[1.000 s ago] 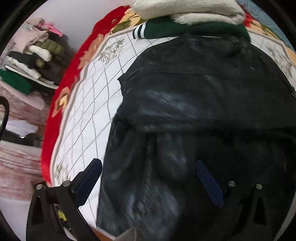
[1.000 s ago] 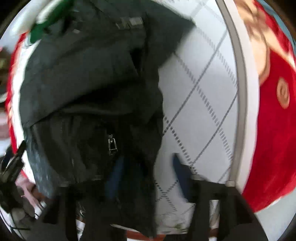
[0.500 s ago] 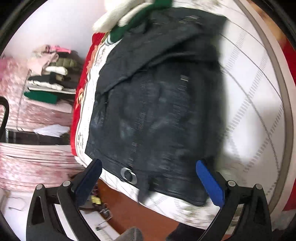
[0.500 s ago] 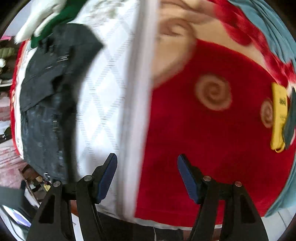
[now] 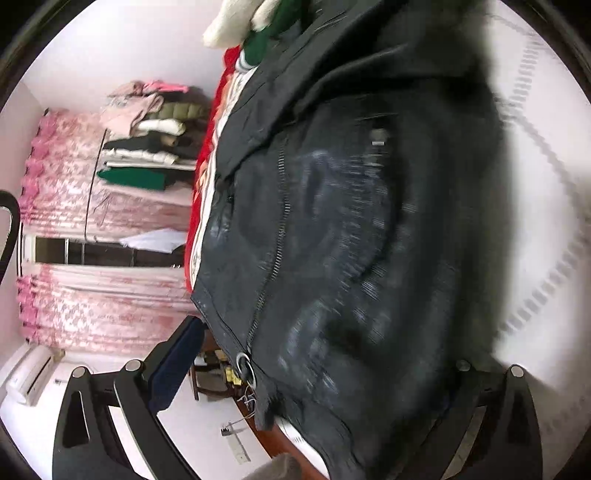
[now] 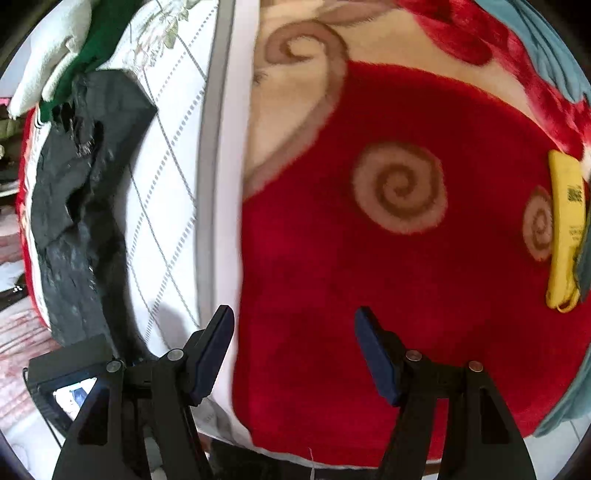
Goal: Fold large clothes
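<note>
The right gripper (image 6: 295, 350) was seen with jaws spread and empty above a red blanket (image 6: 369, 277). The left gripper (image 5: 325, 376) was likewise held wide, nothing pinched, over the black jacket (image 5: 351, 221), which was laid on the white quilted sheet (image 6: 166, 177). Beyond it, folded clothes (image 5: 258, 22) were stacked
</note>
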A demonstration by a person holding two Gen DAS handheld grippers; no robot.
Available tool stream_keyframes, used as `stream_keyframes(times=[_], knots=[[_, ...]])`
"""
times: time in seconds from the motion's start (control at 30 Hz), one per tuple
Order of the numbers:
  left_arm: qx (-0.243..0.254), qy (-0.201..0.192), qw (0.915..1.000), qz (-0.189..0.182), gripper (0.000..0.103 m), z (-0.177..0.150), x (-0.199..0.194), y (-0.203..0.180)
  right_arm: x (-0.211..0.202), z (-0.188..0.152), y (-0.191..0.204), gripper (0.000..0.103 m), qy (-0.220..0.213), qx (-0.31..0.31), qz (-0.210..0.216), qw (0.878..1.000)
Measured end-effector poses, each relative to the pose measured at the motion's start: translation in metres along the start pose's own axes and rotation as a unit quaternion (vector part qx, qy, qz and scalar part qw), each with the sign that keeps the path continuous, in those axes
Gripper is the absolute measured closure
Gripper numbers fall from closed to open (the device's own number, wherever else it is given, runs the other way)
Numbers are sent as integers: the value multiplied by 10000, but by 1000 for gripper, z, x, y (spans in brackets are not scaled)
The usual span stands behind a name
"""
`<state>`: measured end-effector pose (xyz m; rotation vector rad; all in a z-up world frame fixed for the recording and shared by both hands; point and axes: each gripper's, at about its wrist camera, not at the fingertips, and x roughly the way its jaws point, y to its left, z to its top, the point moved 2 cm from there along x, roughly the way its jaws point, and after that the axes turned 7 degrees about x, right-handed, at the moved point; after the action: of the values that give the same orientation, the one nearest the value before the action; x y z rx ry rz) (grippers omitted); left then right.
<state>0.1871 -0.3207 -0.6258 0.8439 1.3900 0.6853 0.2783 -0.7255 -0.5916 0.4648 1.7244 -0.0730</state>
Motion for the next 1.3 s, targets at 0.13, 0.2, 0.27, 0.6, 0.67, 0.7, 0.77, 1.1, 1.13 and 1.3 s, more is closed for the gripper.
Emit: stream_keyframes(times=[0.13, 0.2, 0.27, 0.6, 0.67, 0.7, 0.77, 1.1, 1.13, 1.3], knots=[[-69, 37, 9998, -193, 3, 5, 12, 16, 10, 22, 28, 34, -33, -112, 366, 9993], [-192, 34, 9975, -672, 48, 3, 7, 23, 14, 30, 41, 34, -55, -196, 811, 9965], [-337, -25, 9925, -1173, 83, 2, 5, 35, 20, 43, 61, 34, -52, -303, 1608, 9865], [-391, -282, 9871, -1529, 96, 16, -2, 72, 92, 74, 155, 34, 510, 555, 4107, 9086], [-431, -281, 9857, -1605, 96, 19, 1, 77, 99, 77, 169, 63, 439, 610, 4163, 9061], [-462, -305, 9846, -1659, 96, 20, 1, 80, 98, 79, 173, 71, 404, 578, 4023, 9128], [-537, -297, 9823, -1770, 96, 20, 3, 84, 93, 79, 175, 80, 330, 638, 3937, 9164], [-785, -466, 9473, -3071, 96, 14, 23, 158, 5, 54, 228, 89, -250, 411, 3547, 9338], [-824, -501, 9429, -3187, 96, 14, 27, 170, -3, 52, 236, 89, -295, 377, 3526, 9345], [-1020, -591, 9198, -3742, 96, 16, 58, 231, -46, 37, 312, 89, -556, 38, 3324, 9415]])
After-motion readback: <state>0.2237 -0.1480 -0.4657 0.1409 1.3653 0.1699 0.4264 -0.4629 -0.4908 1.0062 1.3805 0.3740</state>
